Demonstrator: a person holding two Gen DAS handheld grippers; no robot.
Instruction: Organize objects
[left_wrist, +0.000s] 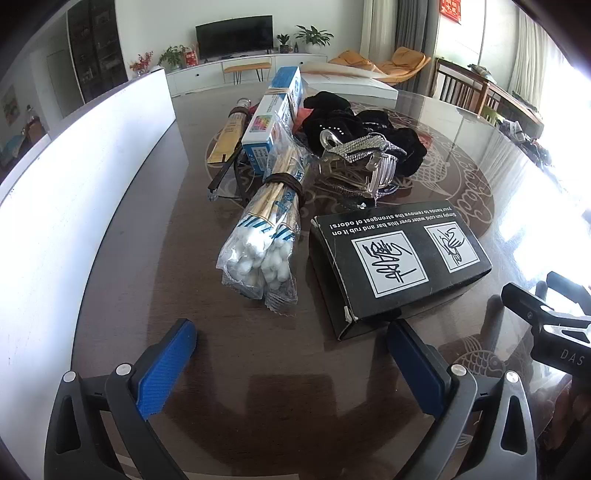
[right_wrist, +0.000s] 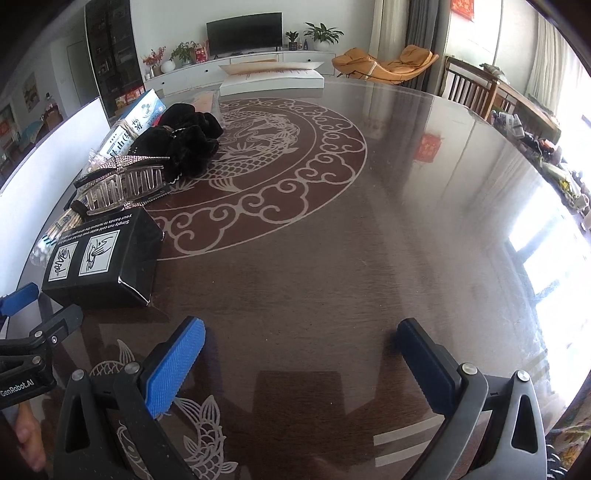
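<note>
Both tools gape (empty), black box (left_wrist: 399, 258) just beyond left tool (left_wrist: 291, 343)

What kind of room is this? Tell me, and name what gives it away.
Most likely a home's combined living and dining room. A television stands on a long white cabinet with potted plants, an orange lounge chair sits by the curtains, and the clutter lies on a large round glass-topped dining table.
</note>
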